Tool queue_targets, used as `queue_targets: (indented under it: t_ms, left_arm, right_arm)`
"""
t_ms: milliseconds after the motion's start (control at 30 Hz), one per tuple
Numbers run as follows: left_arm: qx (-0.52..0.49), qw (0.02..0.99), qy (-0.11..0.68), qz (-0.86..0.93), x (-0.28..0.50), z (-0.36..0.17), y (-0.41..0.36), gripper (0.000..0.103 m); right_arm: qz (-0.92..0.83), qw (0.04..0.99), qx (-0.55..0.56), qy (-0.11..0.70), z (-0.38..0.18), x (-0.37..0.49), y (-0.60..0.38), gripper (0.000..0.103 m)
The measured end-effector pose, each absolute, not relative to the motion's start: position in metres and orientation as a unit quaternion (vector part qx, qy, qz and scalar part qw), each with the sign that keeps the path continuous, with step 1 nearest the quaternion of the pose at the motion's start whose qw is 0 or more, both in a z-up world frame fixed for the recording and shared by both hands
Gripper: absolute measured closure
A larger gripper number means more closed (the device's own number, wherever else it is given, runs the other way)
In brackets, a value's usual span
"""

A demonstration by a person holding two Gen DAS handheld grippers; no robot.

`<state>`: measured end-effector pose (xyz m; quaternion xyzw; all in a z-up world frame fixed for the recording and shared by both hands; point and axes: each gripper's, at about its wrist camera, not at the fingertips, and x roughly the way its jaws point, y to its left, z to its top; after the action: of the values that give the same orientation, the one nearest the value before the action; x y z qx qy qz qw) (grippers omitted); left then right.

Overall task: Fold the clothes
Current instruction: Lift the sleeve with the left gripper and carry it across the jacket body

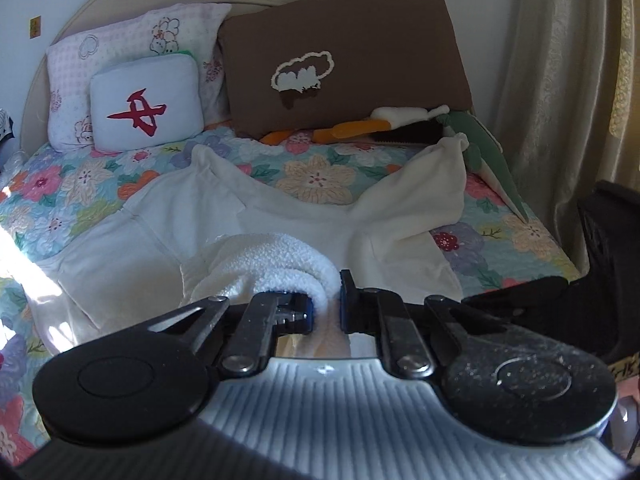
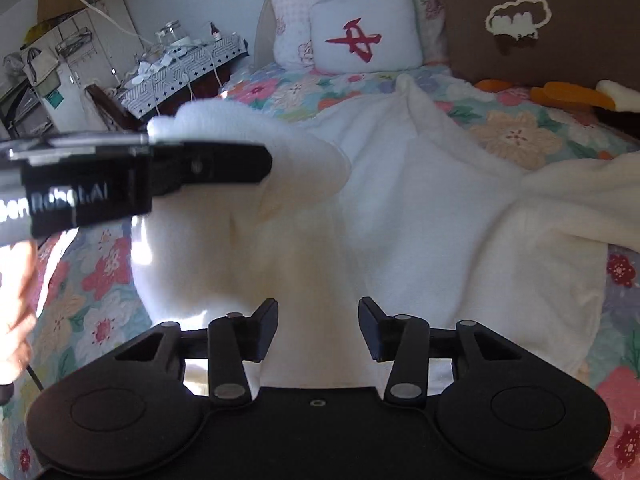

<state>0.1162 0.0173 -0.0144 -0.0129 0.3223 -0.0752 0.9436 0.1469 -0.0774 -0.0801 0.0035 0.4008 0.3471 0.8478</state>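
A white fleece garment lies spread on the flowered bed quilt, with two parts reaching towards the pillows. My left gripper is shut on a fluffy fold of the garment and holds it lifted. In the right wrist view the left gripper shows from the side at the left, with the lifted white fold in it above the garment. My right gripper is open and empty, low over the garment's near part.
Pillows stand at the headboard: a pink one, a pale blue one with a red character and a brown one. Plush toys lie at the back right. A curtain hangs right. A cluttered side table stands left of the bed.
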Motion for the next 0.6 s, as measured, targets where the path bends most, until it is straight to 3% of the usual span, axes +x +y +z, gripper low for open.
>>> queue_targets:
  t_ms: [433, 600]
  left_arm:
    - [-0.031, 0.917, 0.384, -0.104, 0.17, -0.075, -0.034, 0.092]
    - [-0.028, 0.907, 0.406, -0.108, 0.181, -0.088, -0.043, 0.087]
  right_arm:
    - [0.323, 0.841, 0.025, 0.435, -0.127, 0.171, -0.131, 0.052]
    - [0.314, 0.848, 0.003, 0.426, -0.134, 0.182, -0.14, 0.052]
